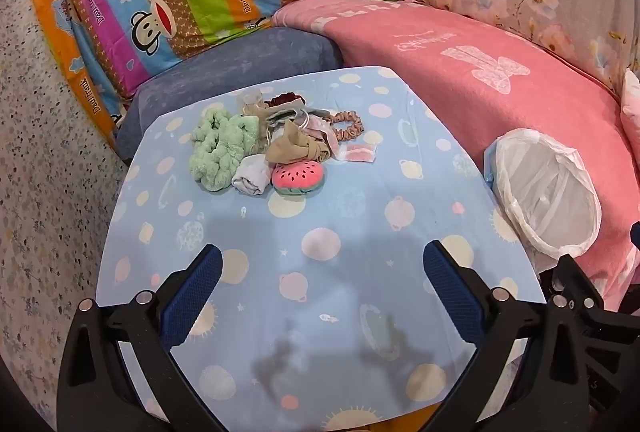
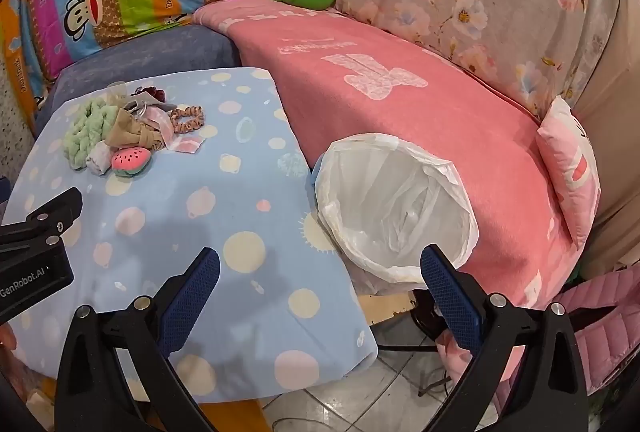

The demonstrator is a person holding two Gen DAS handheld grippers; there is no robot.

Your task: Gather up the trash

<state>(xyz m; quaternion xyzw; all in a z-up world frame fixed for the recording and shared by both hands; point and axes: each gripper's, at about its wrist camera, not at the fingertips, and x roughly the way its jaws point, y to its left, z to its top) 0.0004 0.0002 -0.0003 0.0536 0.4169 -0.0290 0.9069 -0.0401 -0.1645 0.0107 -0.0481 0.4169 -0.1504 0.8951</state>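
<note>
While both the left gripper point(image 1: 322, 264) and right gripper point(image 2: 320, 268) hang wide open and empty above the table point(image 1: 320, 312), best to pick single pieces from the trash pile point(image 1: 272, 148) near the far edge, then drop into the lined bin point(image 2: 396, 208) touching the right edge.

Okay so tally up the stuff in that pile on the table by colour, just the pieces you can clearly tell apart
Green: 1, fluffy scrunchie
White: 1, rolled cloth
Tan: 1, crumpled stocking
Pink: 3, watermelon plush, ruffled scrunchie, flat packet
Dark red: 1, piece at the back
Total: 7. More bits are tangled underneath and cannot be separated.
</note>
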